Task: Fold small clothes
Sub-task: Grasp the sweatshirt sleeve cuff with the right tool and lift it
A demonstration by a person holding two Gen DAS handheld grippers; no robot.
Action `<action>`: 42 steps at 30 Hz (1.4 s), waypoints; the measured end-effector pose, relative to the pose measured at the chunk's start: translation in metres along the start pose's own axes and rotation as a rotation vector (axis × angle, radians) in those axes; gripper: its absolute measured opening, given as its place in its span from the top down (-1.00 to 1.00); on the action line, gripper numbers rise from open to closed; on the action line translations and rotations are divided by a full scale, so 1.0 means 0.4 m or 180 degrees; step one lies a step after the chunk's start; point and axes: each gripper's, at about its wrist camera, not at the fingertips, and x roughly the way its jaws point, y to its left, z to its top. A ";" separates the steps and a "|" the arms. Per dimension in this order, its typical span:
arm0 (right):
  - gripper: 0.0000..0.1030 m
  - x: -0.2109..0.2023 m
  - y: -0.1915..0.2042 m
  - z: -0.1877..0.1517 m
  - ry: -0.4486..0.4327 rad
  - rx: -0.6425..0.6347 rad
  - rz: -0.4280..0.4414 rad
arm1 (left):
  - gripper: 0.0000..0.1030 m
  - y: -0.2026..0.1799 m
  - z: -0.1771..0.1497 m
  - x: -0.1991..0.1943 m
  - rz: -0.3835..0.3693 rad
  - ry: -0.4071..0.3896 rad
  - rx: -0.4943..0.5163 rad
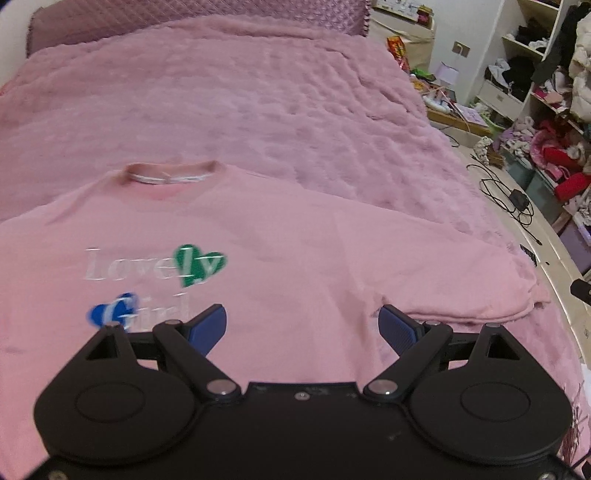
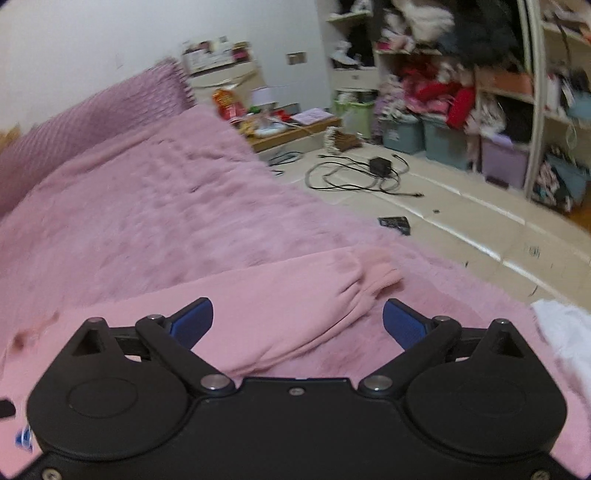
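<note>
A small pink sweatshirt (image 1: 280, 258) lies flat, front up, on a pink fluffy bedspread (image 1: 229, 96). It has "Lovely Girl" lettering with a green heart (image 1: 199, 264) and a blue heart, and its neckline (image 1: 170, 173) points away. My left gripper (image 1: 301, 323) is open and empty above the lower chest. The right sleeve (image 2: 295, 295) stretches toward its cuff (image 2: 380, 273). My right gripper (image 2: 297, 321) is open and empty just above that sleeve.
The bed's right edge drops to a pale floor with black cables and a charger (image 2: 380, 166). Cluttered shelves and storage bins (image 2: 443, 136) stand beyond. A white cloth (image 2: 565, 332) lies on the bed at right. A purple quilted headboard pillow (image 1: 199, 14) is at the far end.
</note>
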 end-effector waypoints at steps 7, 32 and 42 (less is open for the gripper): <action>-0.07 0.196 -0.118 -0.006 0.0120 0.0290 -0.0254 | -0.84 -0.037 0.015 0.169 -0.0178 0.0018 -0.0094; 0.80 0.377 -0.206 0.020 0.0022 0.1269 -0.0097 | -0.84 -0.111 0.003 0.371 -0.0047 0.0238 0.0200; 0.80 0.281 -0.140 0.088 -0.0289 0.1111 0.0185 | -0.86 -0.101 -0.028 0.423 -0.0064 0.0315 0.0148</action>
